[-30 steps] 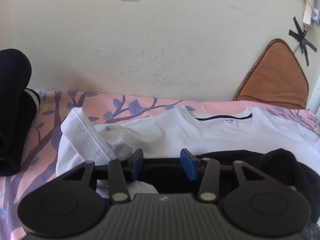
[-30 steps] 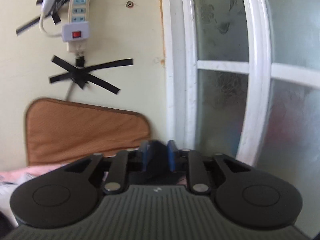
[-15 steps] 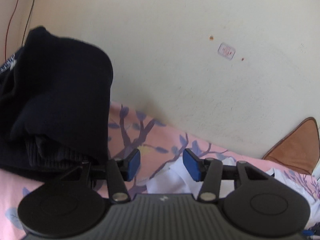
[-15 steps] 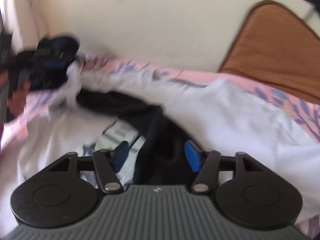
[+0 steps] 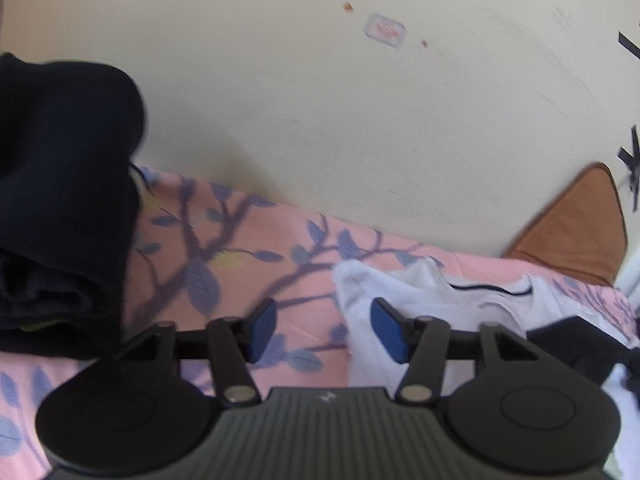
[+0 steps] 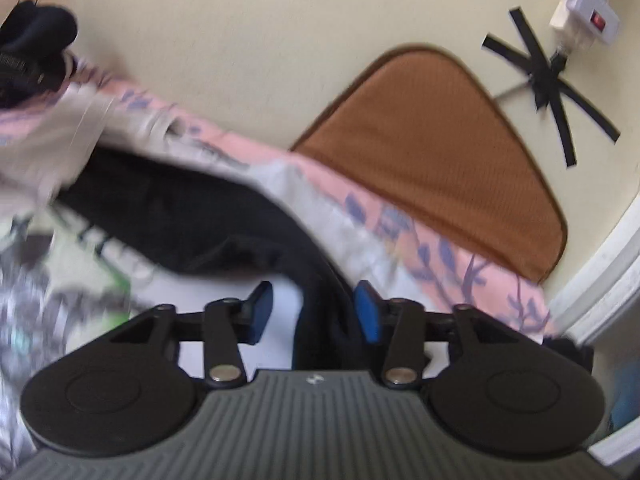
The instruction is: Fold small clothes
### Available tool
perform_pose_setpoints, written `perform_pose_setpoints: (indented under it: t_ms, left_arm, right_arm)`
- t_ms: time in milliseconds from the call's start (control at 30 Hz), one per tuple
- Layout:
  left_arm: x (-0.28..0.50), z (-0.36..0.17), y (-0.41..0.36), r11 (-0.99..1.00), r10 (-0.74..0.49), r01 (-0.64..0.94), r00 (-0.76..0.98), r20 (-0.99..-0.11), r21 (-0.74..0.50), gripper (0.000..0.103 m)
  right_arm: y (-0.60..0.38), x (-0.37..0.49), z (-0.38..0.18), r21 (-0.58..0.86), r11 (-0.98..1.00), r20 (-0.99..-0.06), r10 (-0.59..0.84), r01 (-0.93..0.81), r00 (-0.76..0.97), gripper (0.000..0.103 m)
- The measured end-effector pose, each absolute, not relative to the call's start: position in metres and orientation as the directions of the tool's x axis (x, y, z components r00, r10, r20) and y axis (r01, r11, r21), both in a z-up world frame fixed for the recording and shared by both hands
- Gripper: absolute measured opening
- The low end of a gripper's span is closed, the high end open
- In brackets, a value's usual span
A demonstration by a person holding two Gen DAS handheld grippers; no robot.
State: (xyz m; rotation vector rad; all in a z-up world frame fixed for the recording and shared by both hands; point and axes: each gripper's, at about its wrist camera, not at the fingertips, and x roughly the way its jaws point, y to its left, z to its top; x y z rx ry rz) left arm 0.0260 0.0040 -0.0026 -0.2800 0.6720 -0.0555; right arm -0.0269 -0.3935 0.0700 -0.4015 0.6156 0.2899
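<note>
Left view only: a dark folded pile [image 5: 60, 208] stands left of the left gripper [image 5: 324, 330], on the pink leaf-print sheet [image 5: 240, 248].
Left gripper: blue pads apart, nothing between them.
White T-shirt [image 5: 432, 292]: lies ahead and right of the left gripper, collar toward the wall.
Wall sticker [image 5: 385, 31]: high ahead; its red print is too blurred to read.
Right view only: a printed garment [image 6: 60, 280] at left, blurred; a white power strip [image 6: 588, 16] and a black tape cross [image 6: 548, 80] at upper right.
Right gripper [image 6: 312, 312]: pads apart, straddling the black garment [image 6: 192, 220], not pinching it.
Brown cushion [image 6: 440, 140]: leans on the wall ahead.
</note>
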Motion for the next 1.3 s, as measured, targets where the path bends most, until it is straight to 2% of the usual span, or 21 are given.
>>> perform_pose_setpoints:
  t_ms: [33, 100, 167, 200, 233, 433, 467, 500, 567, 633, 667, 800, 900, 933, 1000, 1033, 1100, 1167, 1200, 1267, 1300]
  left_arm:
    - [0.031, -0.004, 0.000, 0.954, -0.178, -0.019, 0.767, -0.616, -0.299, 0.069]
    - [0.039, -0.008, -0.015, 0.950, -0.227, 0.027, 0.745, -0.627, -0.312, 0.068]
    - [0.045, -0.013, -0.039, 0.972, -0.200, 0.068, 0.734, -0.649, -0.223, 0.034]
    - [0.049, -0.017, -0.052, 0.983, -0.175, 0.090, 0.717, -0.675, -0.159, 0.008]
    - [0.051, -0.019, -0.059, 0.991, -0.136, 0.083, 0.717, -0.684, -0.109, 0.007]
    - [0.057, -0.024, -0.010, 0.992, -0.037, -0.051, 0.744, -0.668, -0.112, 0.007]
    - [0.059, -0.026, -0.002, 0.986, -0.071, -0.048, 0.739, -0.670, -0.157, 0.007]
    - [0.059, -0.028, -0.001, 0.984, -0.080, -0.050, 0.739, -0.669, -0.173, 0.011]
    - [0.060, -0.024, -0.013, 0.996, -0.021, -0.046, 0.745, -0.666, -0.082, 0.017]
    - [0.054, -0.015, -0.026, 0.999, 0.042, -0.039, 0.774, -0.632, 0.020, 0.034]
    - [0.050, -0.008, -0.027, 0.999, 0.050, -0.044, 0.792, -0.609, 0.026, 0.034]
    - [0.031, 0.025, -0.024, 0.997, -0.048, 0.008, 0.841, -0.540, -0.077, 0.034]
    - [0.016, 0.039, -0.041, 0.990, -0.139, 0.130, 0.841, -0.523, -0.055, 0.045]
    - [0.009, 0.040, -0.049, 0.984, -0.166, 0.177, 0.833, -0.528, -0.029, 0.049]
    - [-0.003, 0.037, -0.062, 0.968, -0.171, 0.243, 0.812, -0.558, 0.058, 0.051]
    - [-0.012, 0.032, -0.068, 0.957, -0.153, 0.265, 0.805, -0.573, 0.116, 0.055]
    - [-0.025, 0.020, -0.074, 0.936, -0.099, 0.277, 0.800, -0.591, 0.218, 0.063]
    - [-0.039, 0.004, -0.082, 0.906, -0.043, 0.287, 0.793, -0.608, 0.311, 0.063]
    - [-0.043, -0.004, -0.088, 0.893, -0.029, 0.298, 0.786, -0.618, 0.336, 0.062]
    - [-0.045, -0.019, -0.097, 0.883, -0.007, 0.304, 0.770, -0.638, 0.357, 0.048]
    - [-0.045, -0.024, -0.099, 0.885, -0.008, 0.309, 0.759, -0.651, 0.349, 0.029]
  right_arm:
    - [-0.398, -0.031, 0.072, -0.269, 0.890, -0.601, 0.144, -0.368, 0.787, 0.054]
    - [-0.403, -0.032, 0.074, -0.241, 0.904, -0.582, 0.157, -0.354, 0.798, 0.063]
    - [-0.404, -0.027, 0.078, -0.250, 0.905, -0.575, 0.148, -0.344, 0.805, 0.063]
    - [-0.401, -0.021, 0.077, -0.257, 0.905, -0.572, 0.141, -0.340, 0.808, 0.063]
    - [-0.403, -0.015, 0.077, -0.252, 0.906, -0.572, 0.144, -0.341, 0.807, 0.063]
    - [-0.400, 0.003, 0.066, -0.161, 0.924, -0.611, 0.183, -0.348, 0.770, 0.061]
    - [-0.397, 0.003, 0.061, -0.166, 0.918, -0.624, 0.185, -0.361, 0.759, 0.055]
    - [-0.393, 0.003, 0.056, -0.187, 0.910, -0.633, 0.176, -0.370, 0.754, 0.039]
    - [-0.383, 0.003, 0.051, -0.244, 0.893, -0.632, 0.149, -0.378, 0.761, 0.029]
    - [-0.374, 0.000, 0.056, -0.309, 0.875, -0.590, 0.132, -0.373, 0.796, 0.014]
    - [-0.370, -0.002, 0.060, -0.351, 0.863, -0.558, 0.118, -0.362, 0.821, 0.008]
    - [-0.363, -0.015, 0.079, -0.460, 0.820, -0.436, 0.125, -0.340, 0.891, 0.009]
    - [-0.370, -0.020, 0.067, -0.409, 0.799, -0.549, 0.170, -0.441, 0.818, 0.010]
    - [-0.373, -0.024, 0.060, -0.396, 0.790, -0.584, 0.176, -0.468, 0.792, 0.012]
    - [-0.382, -0.031, 0.049, -0.363, 0.778, -0.661, 0.173, -0.512, 0.731, 0.032]
    - [-0.390, -0.033, 0.049, -0.337, 0.789, -0.670, 0.182, -0.514, 0.720, 0.035]
    - [-0.406, -0.039, 0.057, -0.267, 0.841, -0.652, 0.202, -0.471, 0.731, 0.042]
    - [-0.422, -0.039, 0.065, -0.194, 0.891, -0.621, 0.213, -0.411, 0.754, 0.048]
    - [-0.428, -0.040, 0.067, -0.150, 0.909, -0.608, 0.225, -0.389, 0.761, 0.049]
    - [-0.431, -0.037, 0.066, -0.088, 0.923, -0.607, 0.248, -0.374, 0.755, 0.051]
    - [-0.424, -0.039, 0.061, -0.081, 0.923, -0.615, 0.251, -0.376, 0.748, 0.052]
